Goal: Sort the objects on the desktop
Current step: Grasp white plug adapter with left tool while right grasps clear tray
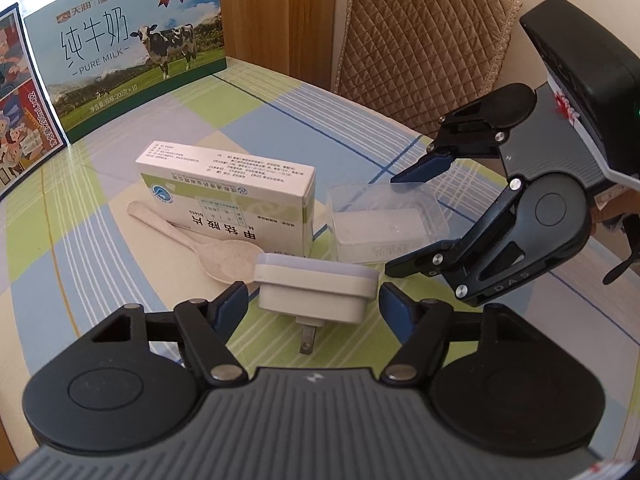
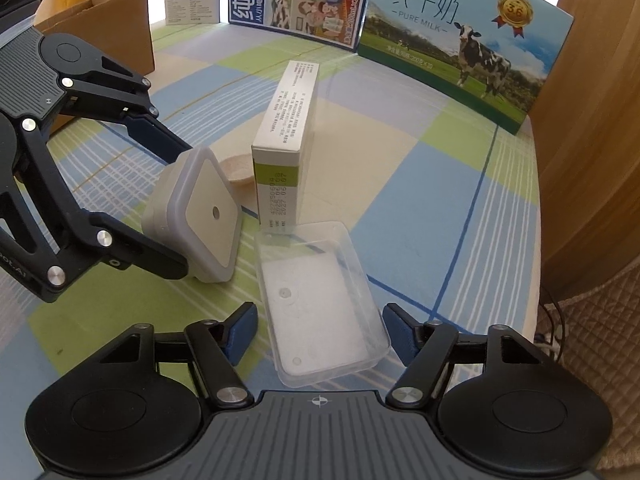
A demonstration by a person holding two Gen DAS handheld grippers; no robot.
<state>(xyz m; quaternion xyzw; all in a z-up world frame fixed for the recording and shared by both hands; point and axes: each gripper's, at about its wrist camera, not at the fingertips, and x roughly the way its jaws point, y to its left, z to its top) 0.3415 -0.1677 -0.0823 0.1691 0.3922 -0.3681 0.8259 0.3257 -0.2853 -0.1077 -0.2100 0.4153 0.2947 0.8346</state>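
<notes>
A white plug-in night light [image 1: 316, 292] rests tilted on the checked tablecloth, prongs toward the camera. My left gripper [image 1: 313, 304] straddles it with both blue pads close to its sides; a thin gap shows at the left pad. From the right wrist view the left gripper [image 2: 188, 208] brackets the night light [image 2: 200, 216] too. A clear plastic box [image 2: 320, 304] with a white insert lies between the fingers of my right gripper [image 2: 319, 330], pads just off its walls. A white-green medicine box [image 1: 228, 188] and a pale spoon [image 1: 192, 240] lie behind.
Milk cartons [image 2: 460, 48] stand along the far table edge, with an open cardboard box [image 2: 108, 28] at the back left. A quilted chair [image 1: 420, 40] stands beyond the table's curved edge, and a wooden panel [image 2: 592, 120] rises on the right.
</notes>
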